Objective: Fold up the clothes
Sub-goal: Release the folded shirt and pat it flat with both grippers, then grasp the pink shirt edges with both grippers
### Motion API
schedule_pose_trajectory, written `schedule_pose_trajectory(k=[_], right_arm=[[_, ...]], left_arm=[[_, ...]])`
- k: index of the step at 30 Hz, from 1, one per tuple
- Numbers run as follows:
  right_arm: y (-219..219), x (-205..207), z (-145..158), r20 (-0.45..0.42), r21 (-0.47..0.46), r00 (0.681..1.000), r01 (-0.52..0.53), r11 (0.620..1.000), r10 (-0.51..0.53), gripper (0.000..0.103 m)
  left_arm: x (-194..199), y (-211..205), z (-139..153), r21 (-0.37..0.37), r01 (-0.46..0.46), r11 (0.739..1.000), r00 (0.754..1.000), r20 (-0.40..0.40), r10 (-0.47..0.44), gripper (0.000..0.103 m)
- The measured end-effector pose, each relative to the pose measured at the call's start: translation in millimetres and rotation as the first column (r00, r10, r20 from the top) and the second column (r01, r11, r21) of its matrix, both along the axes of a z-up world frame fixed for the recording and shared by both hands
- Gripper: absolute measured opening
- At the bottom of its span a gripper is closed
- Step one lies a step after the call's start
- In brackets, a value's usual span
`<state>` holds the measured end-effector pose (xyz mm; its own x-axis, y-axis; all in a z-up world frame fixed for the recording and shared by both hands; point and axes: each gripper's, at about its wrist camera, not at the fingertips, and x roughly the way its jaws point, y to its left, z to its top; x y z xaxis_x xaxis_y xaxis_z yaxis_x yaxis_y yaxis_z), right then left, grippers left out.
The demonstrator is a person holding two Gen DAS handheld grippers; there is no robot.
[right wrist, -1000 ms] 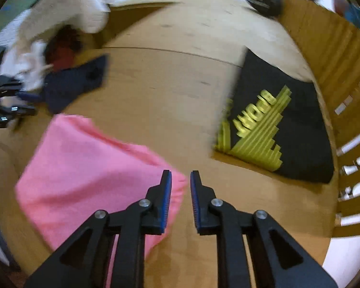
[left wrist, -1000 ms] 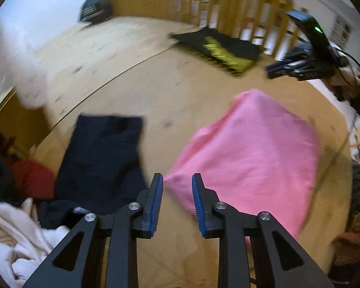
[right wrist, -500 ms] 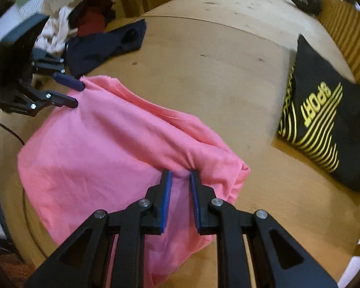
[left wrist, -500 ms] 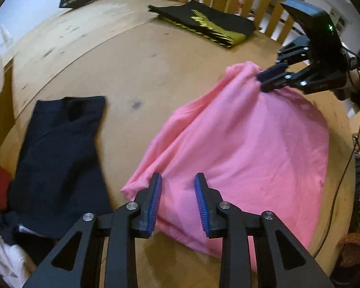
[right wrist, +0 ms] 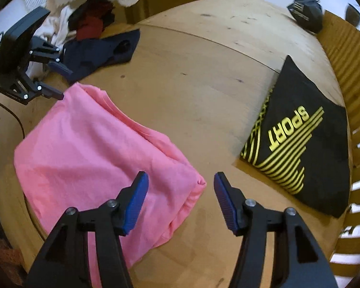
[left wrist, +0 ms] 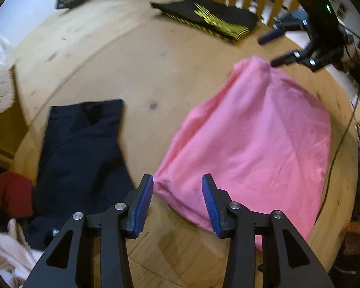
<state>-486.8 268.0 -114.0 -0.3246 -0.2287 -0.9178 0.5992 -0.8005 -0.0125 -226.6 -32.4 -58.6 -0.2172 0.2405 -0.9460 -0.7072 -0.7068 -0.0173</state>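
Observation:
A pink garment [left wrist: 256,144] [right wrist: 93,148] lies folded over on the round wooden table [left wrist: 141,72]. My left gripper [left wrist: 177,199] hangs over its near left corner, jaws opening, pads clear of the cloth. My right gripper [right wrist: 180,199] hovers over the opposite corner with its jaws opening too, and the pink corner lies loose between them. Each gripper shows in the other's view, the right gripper [left wrist: 276,48] at the far corner, the left gripper [right wrist: 57,81] at the upper left.
A dark blue garment [left wrist: 81,158] [right wrist: 100,52] lies left of the pink one. A folded black SPORT shirt [right wrist: 300,144] [left wrist: 208,21] lies by the wooden railing [right wrist: 348,76]. A heap of white and red clothes [right wrist: 84,19] sits off the table's edge; a black bag [right wrist: 307,14] rests far back.
Both grippers had pinched the pink garment's corners half a second ago; now both have spread their jaws and let the cloth drop flat on the table.

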Motion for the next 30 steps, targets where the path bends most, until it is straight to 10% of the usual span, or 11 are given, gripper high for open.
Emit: schedule_pose_trajectory(k=[30], right_arm=[[2.4,-31.3,-36.2,0.297,0.027,0.952,0.068,0.997,-0.073,0.062]], left_arm=[[-31.7,7.5,-22.5,-0.022,0.020,1.000,0.994,0.109,-0.017,0.061]])
